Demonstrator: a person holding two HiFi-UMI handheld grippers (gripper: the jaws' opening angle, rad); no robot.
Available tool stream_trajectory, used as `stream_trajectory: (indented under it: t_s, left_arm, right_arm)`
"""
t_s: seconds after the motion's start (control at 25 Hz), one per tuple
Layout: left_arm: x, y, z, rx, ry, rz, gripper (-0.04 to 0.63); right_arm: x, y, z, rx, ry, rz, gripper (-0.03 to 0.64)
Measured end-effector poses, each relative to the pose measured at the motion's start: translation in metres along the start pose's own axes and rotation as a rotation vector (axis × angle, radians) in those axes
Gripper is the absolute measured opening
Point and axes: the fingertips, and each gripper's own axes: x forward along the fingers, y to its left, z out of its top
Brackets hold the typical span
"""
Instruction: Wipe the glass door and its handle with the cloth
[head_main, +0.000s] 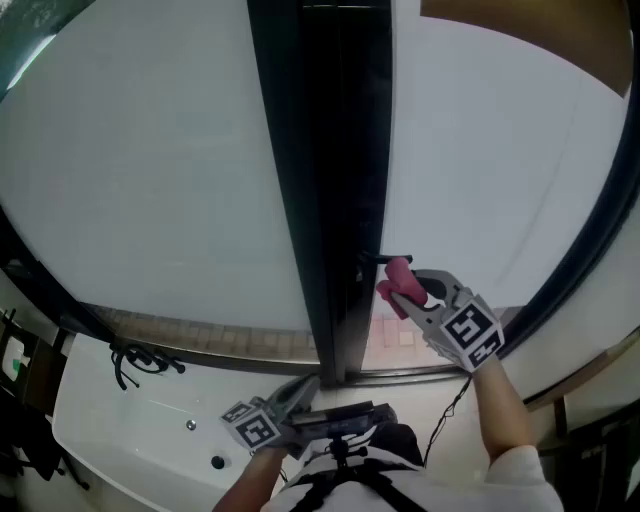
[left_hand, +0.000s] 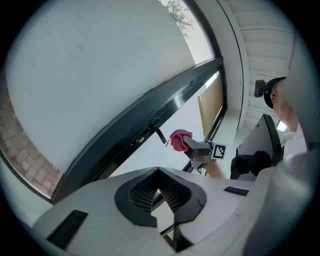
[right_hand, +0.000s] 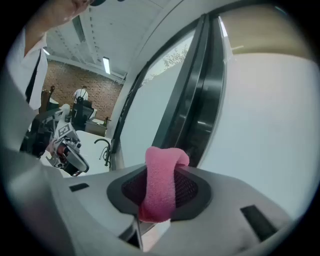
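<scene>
The glass door has a dark vertical frame (head_main: 330, 200) with pale glass panes (head_main: 150, 170) on either side. Its small black handle (head_main: 385, 260) sticks out from the frame at mid height, and shows as a short lever (left_hand: 159, 134) in the left gripper view. My right gripper (head_main: 408, 292) is shut on a pink cloth (head_main: 397, 272), held just right of and below the handle, close to it. The cloth (right_hand: 161, 185) bulges out between the jaws. My left gripper (head_main: 305, 388) hangs low near my body, shut on nothing (left_hand: 159, 191).
A white counter (head_main: 130, 430) with a black cable (head_main: 140, 360) lies at the lower left. A brick strip (head_main: 220, 335) shows through the bottom of the glass. A tan blind (head_main: 530, 25) is at top right. A person (right_hand: 80, 94) stands far back in the room.
</scene>
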Motion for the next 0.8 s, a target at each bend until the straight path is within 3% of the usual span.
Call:
stream_trajectory:
  t_s: [0.32, 0.8]
  left_arm:
    - [0.017, -0.014, 0.013, 0.055, -0.037, -0.023, -0.008]
    - [0.062, -0.051, 0.028, 0.119, -0.061, -0.040, -0.008]
  right_arm:
    - [-0.013, -0.056, 0.066, -0.112, -0.122, -0.101, 0.107]
    - [-0.009, -0.134, 0.134, -0.005, -0.347, -0.245, 0.107]
